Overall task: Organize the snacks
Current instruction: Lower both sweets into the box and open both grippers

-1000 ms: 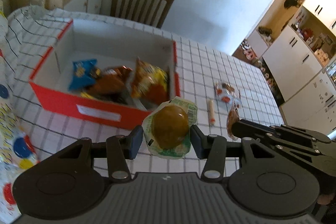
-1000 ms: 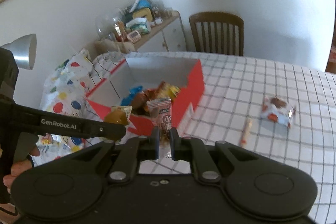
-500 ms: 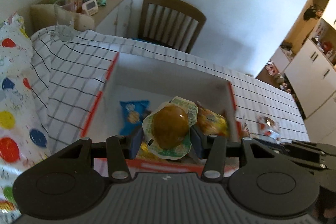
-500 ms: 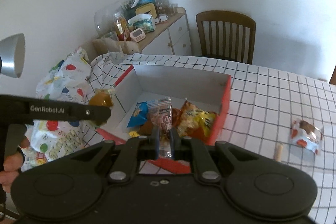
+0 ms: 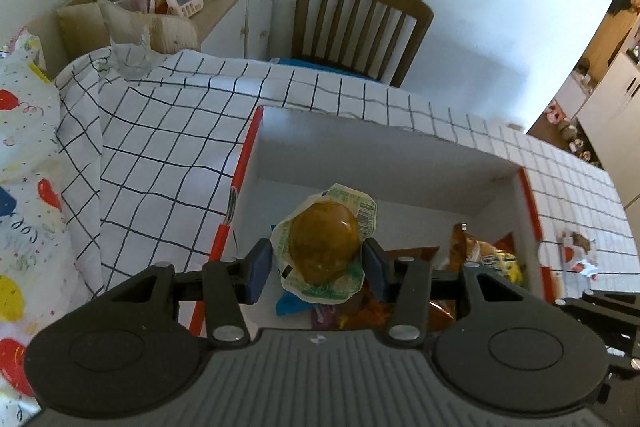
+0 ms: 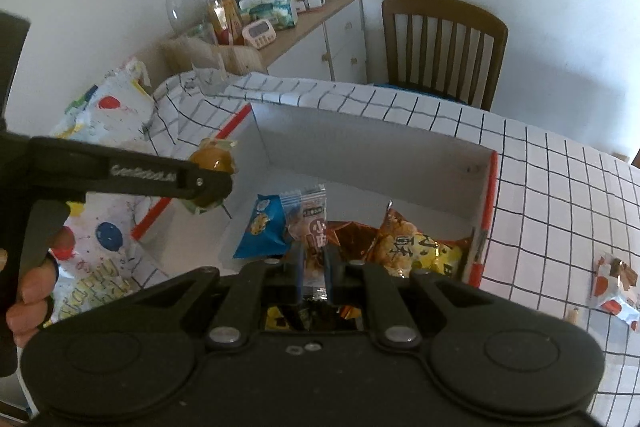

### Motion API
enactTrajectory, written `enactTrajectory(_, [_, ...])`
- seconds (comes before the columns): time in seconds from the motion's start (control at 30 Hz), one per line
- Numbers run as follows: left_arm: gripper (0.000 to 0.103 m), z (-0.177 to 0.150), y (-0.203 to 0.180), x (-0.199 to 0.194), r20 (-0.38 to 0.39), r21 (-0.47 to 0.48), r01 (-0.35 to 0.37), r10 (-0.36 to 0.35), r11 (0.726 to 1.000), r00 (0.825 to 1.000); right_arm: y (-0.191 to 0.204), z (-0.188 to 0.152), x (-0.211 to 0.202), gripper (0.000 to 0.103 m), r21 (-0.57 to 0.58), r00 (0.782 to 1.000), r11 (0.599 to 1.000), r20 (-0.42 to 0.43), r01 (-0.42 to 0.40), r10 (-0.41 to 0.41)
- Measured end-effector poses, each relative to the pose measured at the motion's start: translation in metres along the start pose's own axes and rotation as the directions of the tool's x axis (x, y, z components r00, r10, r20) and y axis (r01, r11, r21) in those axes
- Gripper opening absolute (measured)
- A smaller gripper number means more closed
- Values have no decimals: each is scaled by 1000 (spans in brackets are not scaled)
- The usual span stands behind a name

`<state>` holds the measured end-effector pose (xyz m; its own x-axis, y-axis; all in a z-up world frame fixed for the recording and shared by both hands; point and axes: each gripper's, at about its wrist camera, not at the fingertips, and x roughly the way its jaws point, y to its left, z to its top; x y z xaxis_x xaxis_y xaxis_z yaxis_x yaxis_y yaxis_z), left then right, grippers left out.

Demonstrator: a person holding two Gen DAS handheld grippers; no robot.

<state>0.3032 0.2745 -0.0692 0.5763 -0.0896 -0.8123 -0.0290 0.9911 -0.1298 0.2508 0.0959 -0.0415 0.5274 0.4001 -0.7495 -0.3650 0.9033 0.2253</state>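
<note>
Checked tablecloth (image 5: 168, 163) beneath red box (image 5: 530, 211)

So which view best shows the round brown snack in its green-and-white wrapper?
The left wrist view: the round brown snack in its green-and-white wrapper sits central, clamped in the left gripper. The right wrist view shows it small, mostly hidden by that gripper.

Both wrist views: close above red box (image 5: 530, 203) (image 6: 486, 203), facing chair (image 5: 360, 23); share box interior.
</note>
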Motion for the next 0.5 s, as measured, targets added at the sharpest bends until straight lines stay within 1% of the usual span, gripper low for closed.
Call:
enactTrajectory(0.23, [48,1,-1,31,-54,7,-6,6,1000,999,0,-2,21,8,9,999,1000,-45,18,-18])
enactTrajectory(0.5, [48,-7,-13,54,-110,51,-3,8,999,994,-5,-8,33,9,27,995,999,-91,37,-35])
